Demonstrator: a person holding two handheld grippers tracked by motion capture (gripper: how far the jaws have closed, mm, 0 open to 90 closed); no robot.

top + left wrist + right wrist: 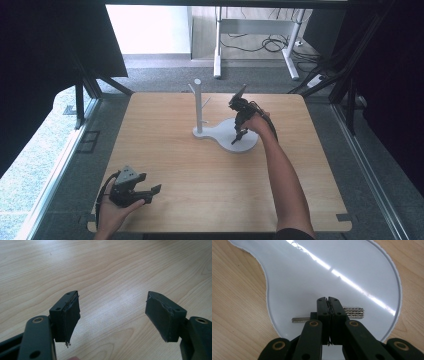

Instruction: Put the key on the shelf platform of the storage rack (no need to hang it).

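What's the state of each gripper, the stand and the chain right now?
Left gripper: open, jaws wide apart over bare table, holding nothing.
Right gripper: jaws shut over the stand's base; whether they pinch the chain, cannot tell.
Stand: upright on its white base, pegs bare.
Chain: lying flat on the white base, partly hidden behind the right gripper's jaws.

One stand (pixel 199 107), two claws (pixel 154 191) (pixel 239 135), one chain (pixel 353 312).
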